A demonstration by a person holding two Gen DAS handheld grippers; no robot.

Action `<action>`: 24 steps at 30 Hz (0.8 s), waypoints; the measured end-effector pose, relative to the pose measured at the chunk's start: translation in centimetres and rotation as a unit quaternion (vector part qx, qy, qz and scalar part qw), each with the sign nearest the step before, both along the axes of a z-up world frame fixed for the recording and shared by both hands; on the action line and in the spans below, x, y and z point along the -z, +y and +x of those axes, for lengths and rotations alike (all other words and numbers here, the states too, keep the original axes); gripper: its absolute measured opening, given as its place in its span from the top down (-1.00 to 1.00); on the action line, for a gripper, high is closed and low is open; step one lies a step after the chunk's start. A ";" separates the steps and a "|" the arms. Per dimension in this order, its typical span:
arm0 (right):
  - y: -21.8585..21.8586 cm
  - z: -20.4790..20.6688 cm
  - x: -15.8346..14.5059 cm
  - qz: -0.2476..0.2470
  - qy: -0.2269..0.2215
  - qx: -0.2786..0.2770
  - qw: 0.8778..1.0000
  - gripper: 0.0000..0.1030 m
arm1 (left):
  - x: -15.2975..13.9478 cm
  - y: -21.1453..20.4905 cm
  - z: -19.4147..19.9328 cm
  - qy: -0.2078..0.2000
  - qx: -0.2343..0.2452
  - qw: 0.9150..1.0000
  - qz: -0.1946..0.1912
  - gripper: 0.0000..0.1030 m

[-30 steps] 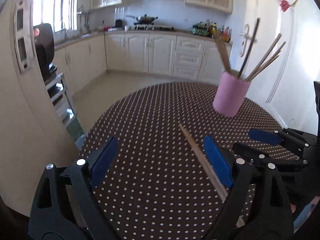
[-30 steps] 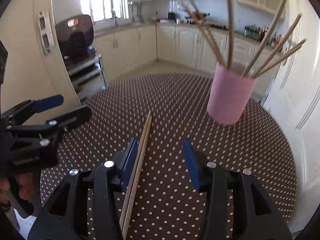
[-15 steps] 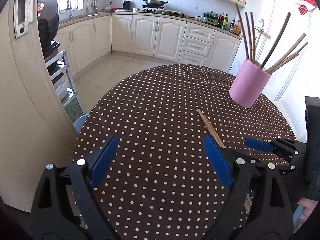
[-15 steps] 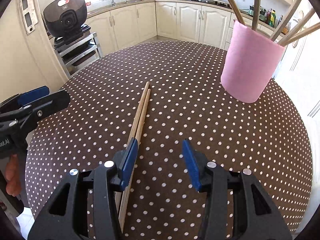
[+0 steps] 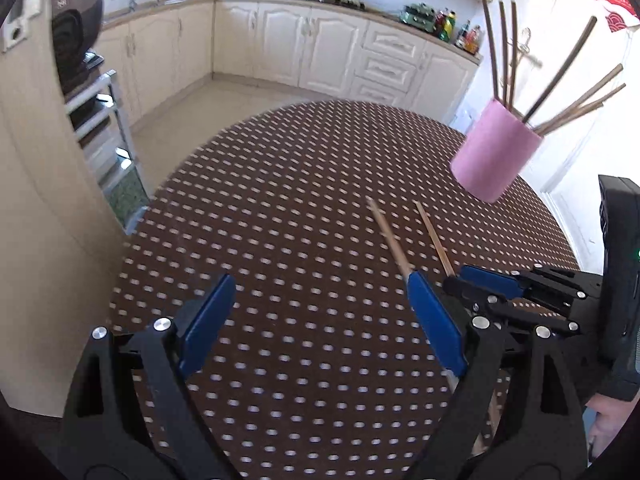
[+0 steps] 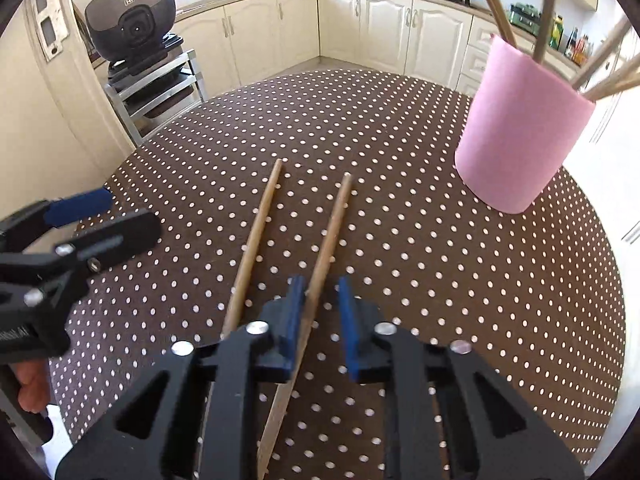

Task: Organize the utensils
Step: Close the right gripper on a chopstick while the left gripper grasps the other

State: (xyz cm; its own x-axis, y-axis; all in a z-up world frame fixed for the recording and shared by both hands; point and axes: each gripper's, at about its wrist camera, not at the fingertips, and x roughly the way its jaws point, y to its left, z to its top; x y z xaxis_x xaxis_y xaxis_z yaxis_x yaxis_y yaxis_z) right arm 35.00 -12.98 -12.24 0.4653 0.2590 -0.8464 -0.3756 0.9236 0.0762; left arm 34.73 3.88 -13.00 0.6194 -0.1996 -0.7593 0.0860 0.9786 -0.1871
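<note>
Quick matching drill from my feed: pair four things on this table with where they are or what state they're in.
Things:
1. left tool
2. right tool
3. pink cup
4. left chopstick

States:
A. stands upright with sticks inside
B. lies flat on the dotted tablecloth, outside both tools
C. wide open over bare cloth
D. closing, with the right chopstick between its pads

Pairs: 1-C, 2-D, 3-A, 4-B
</note>
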 end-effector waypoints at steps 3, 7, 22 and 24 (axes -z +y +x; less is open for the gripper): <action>-1.6 -0.4 0.0 0.010 0.010 0.002 1.000 0.82 | 0.5 -1.4 0.8 0.023 0.013 1.000 0.002 -0.67; -3.2 -0.7 -0.1 0.031 0.027 0.005 0.999 0.86 | 1.0 -3.1 2.0 0.052 0.025 0.998 -0.008 -0.51; -3.0 1.3 -0.4 0.032 0.038 0.004 0.999 0.82 | 2.0 -6.4 4.6 0.077 0.029 0.994 0.076 0.68; -2.8 1.6 -0.3 0.032 0.039 0.008 0.999 0.82 | 1.9 -6.5 4.8 0.076 0.032 0.994 0.076 0.74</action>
